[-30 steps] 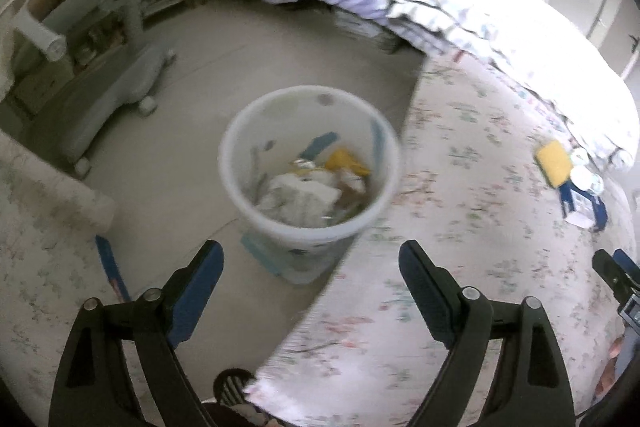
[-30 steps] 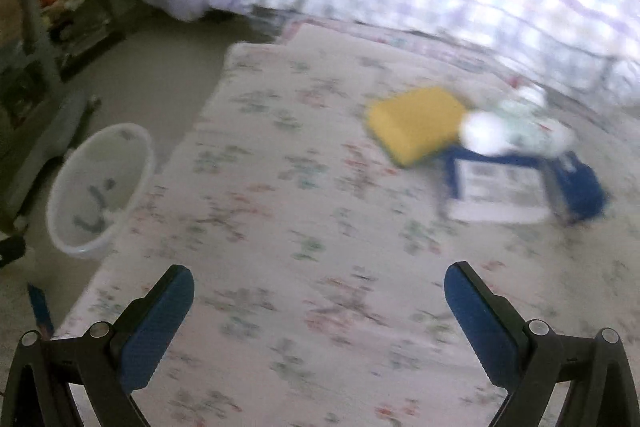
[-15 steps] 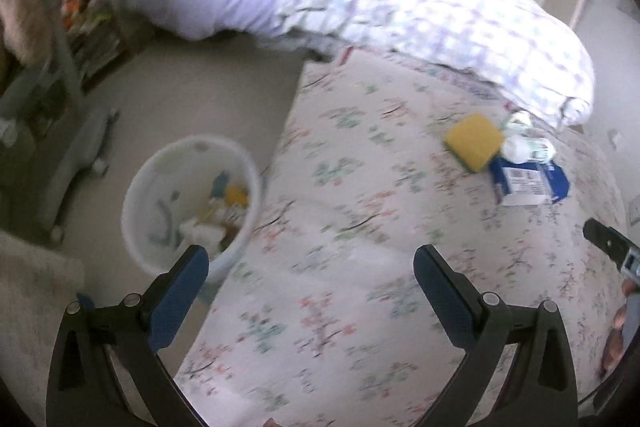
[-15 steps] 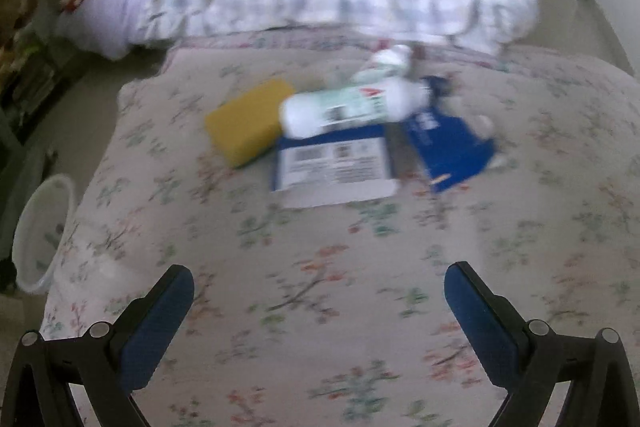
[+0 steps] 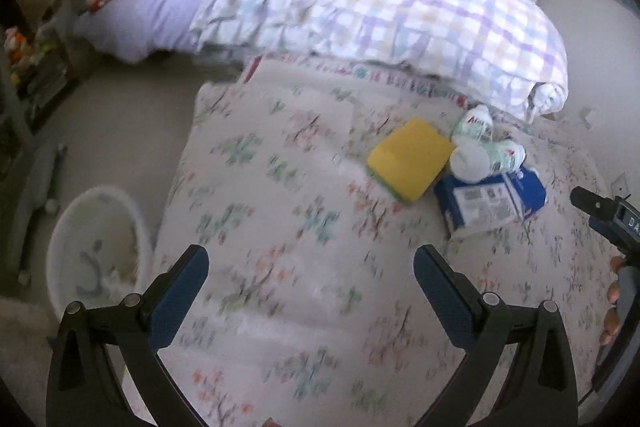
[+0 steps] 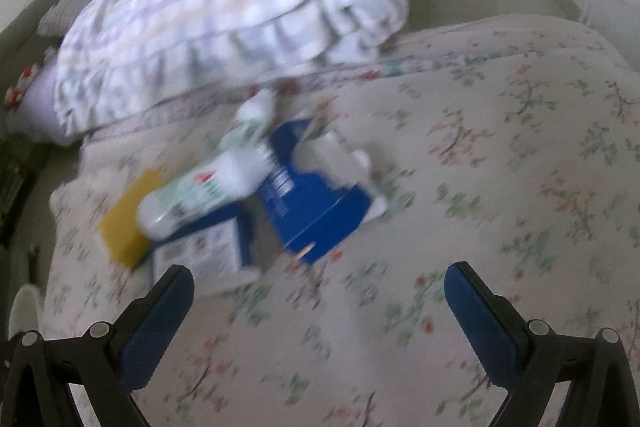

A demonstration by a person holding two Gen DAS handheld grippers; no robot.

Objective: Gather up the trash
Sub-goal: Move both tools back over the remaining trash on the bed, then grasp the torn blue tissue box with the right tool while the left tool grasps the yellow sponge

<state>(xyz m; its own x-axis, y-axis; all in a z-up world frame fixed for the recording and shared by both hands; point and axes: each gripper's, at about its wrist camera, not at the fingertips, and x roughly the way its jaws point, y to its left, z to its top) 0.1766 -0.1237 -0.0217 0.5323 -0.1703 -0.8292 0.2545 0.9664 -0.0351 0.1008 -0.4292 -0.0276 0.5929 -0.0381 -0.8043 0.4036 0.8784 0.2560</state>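
On the floral bed cover (image 5: 280,227) lie a yellow sponge (image 5: 410,159), a white bottle (image 5: 486,155) and a torn blue and white box (image 5: 486,203). They also show in the right wrist view: the sponge (image 6: 124,223), the bottle (image 6: 208,183) and the box (image 6: 312,203). A white trash bin (image 5: 98,247) with some trash in it stands on the floor to the left of the bed. My left gripper (image 5: 310,291) is open and empty above the cover. My right gripper (image 6: 318,303) is open and empty, just short of the box.
A rolled checked duvet (image 5: 380,19) lies across the bed behind the trash. A lilac pillow (image 5: 144,19) lies at the far left. A shelf with toys (image 5: 28,47) stands by the left wall. The right gripper's body (image 5: 612,223) shows at the left view's right edge.
My left gripper has swung from over the trash bin to the right, over the bed. My right gripper has moved forward and right, closer to the bottle and box.
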